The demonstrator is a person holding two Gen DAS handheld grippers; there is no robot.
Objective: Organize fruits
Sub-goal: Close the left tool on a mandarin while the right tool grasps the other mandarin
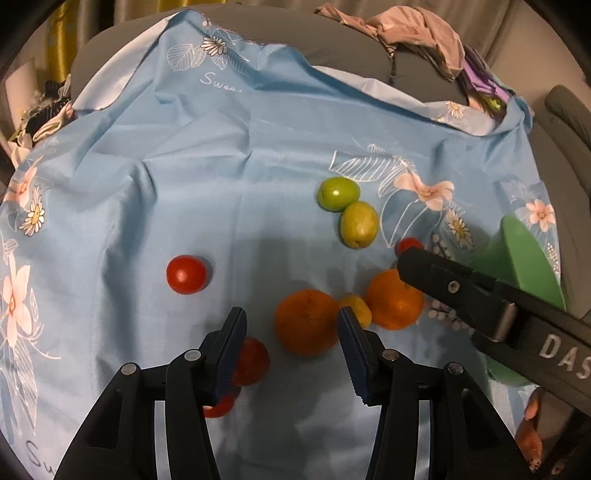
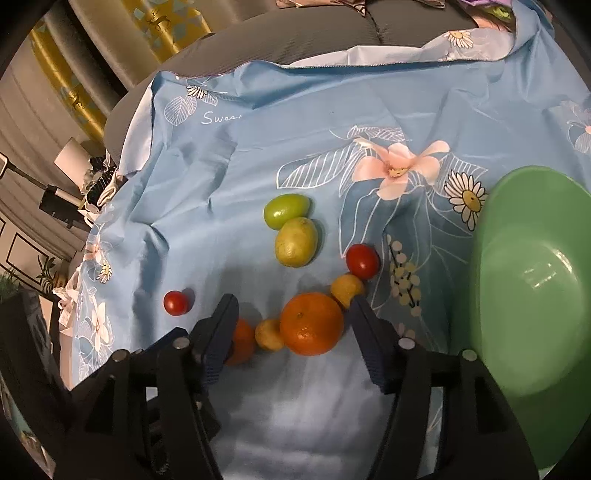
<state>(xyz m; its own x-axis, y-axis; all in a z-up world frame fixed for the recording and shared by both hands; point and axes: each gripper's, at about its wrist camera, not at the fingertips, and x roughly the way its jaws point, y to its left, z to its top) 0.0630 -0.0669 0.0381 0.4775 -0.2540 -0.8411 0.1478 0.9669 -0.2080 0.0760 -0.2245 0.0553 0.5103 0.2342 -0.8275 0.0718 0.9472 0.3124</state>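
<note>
Fruit lies on a blue flowered cloth (image 1: 229,177). In the left wrist view my left gripper (image 1: 291,325) is open above an orange (image 1: 306,321), with red tomatoes (image 1: 251,362) under its left finger and one (image 1: 185,274) farther left. A second orange (image 1: 395,299), a small yellow fruit (image 1: 356,308) and two green fruits (image 1: 338,193) lie beyond. My right gripper (image 2: 291,317) is open around an orange (image 2: 311,323), with small yellow fruits (image 2: 269,334) beside it and a tomato (image 2: 362,260) beyond. In the left view its closed-looking arm (image 1: 461,291) reaches in from the right.
A green bowl (image 2: 535,295) stands on the cloth at the right, empty as far as I see; it also shows in the left wrist view (image 1: 528,258). A grey sofa back (image 1: 332,44) with crumpled clothes (image 1: 406,29) lies behind the cloth.
</note>
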